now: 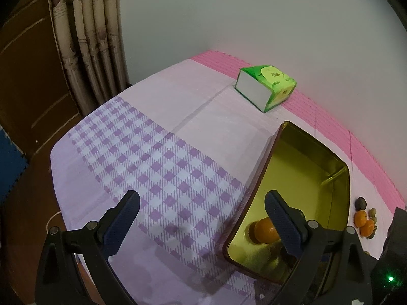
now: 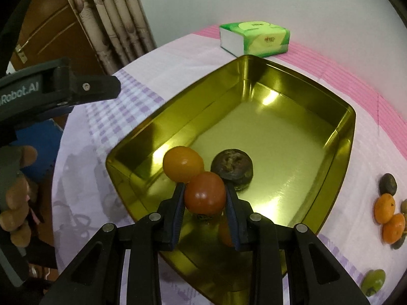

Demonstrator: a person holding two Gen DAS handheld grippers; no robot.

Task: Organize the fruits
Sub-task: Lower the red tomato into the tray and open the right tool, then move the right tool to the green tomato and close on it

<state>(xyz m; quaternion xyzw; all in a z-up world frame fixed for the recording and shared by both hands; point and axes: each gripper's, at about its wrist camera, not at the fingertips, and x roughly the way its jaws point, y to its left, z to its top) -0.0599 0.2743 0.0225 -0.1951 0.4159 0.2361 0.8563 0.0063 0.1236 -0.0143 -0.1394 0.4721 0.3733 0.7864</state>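
A shiny gold metal tray (image 2: 343, 137) lies on the table; it also shows in the left wrist view (image 1: 340, 178). In it sit an orange fruit (image 2: 183, 164) and a dark brown fruit (image 2: 232, 166). My right gripper (image 2: 204, 199) is shut on a red-orange tomato-like fruit (image 2: 205, 193), held just above the tray's near end. My left gripper (image 1: 202, 216) is open and empty, above the tray's left rim; the orange fruit (image 1: 265, 230) shows behind its right finger.
Loose fruits lie on the cloth right of the tray: two oranges (image 2: 385, 208), a dark fruit (image 2: 388, 184), a green one (image 2: 373, 282). A green tissue pack (image 2: 254, 38) sits at the back. The checked tablecloth (image 1: 157, 157) ends at the table's left edge.
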